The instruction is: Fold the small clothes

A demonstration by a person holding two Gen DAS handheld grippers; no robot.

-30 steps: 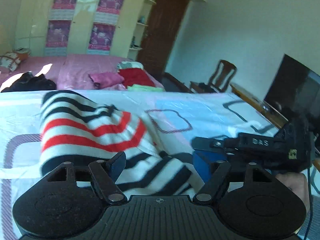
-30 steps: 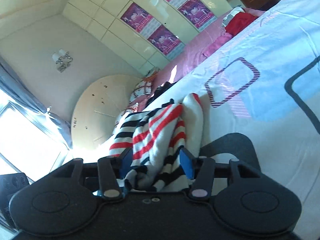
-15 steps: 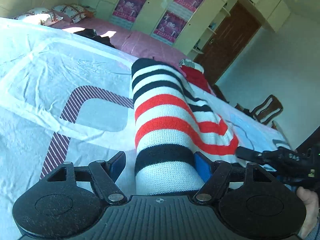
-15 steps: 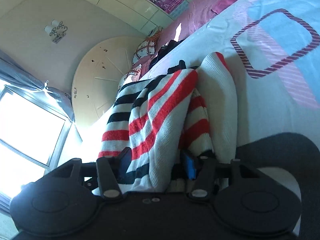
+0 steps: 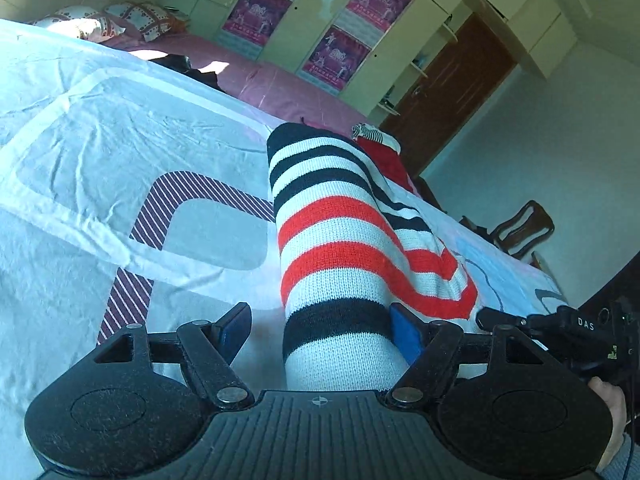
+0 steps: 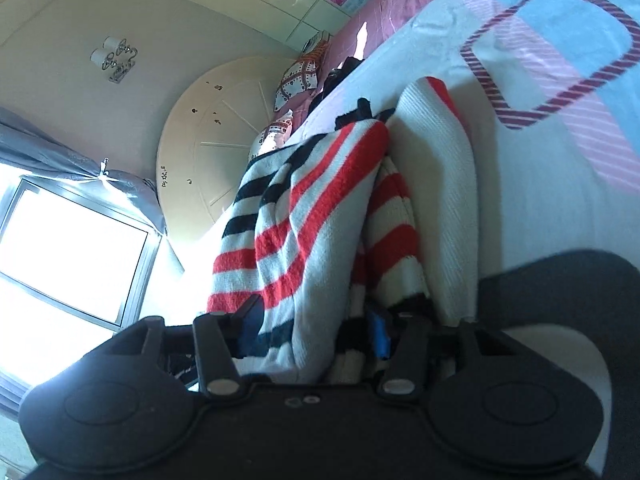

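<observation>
A small knitted sweater (image 5: 340, 248) with white, black and red stripes lies folded over on the patterned bedsheet (image 5: 100, 152). My left gripper (image 5: 320, 328) is open; the sweater's folded edge lies between its blue pads, touching the right pad and apart from the left. My right gripper (image 6: 316, 328) is open around several bunched layers of the same sweater (image 6: 320, 208), which fill the gap between its pads. The right gripper (image 5: 560, 332) also shows at the right edge of the left wrist view.
A pink bed (image 5: 280, 88) with folded clothes (image 5: 380, 152) stands behind. A wardrobe with posters (image 5: 320, 20), a brown door (image 5: 448, 92) and a wooden chair (image 5: 520, 228) line the room. A round headboard (image 6: 216, 132) and a window (image 6: 68, 264) show in the right wrist view.
Both grippers have swung round the sweater and the cloth now stands folded over in a tall roll. The left camera has tilted from level to a steep slant.
</observation>
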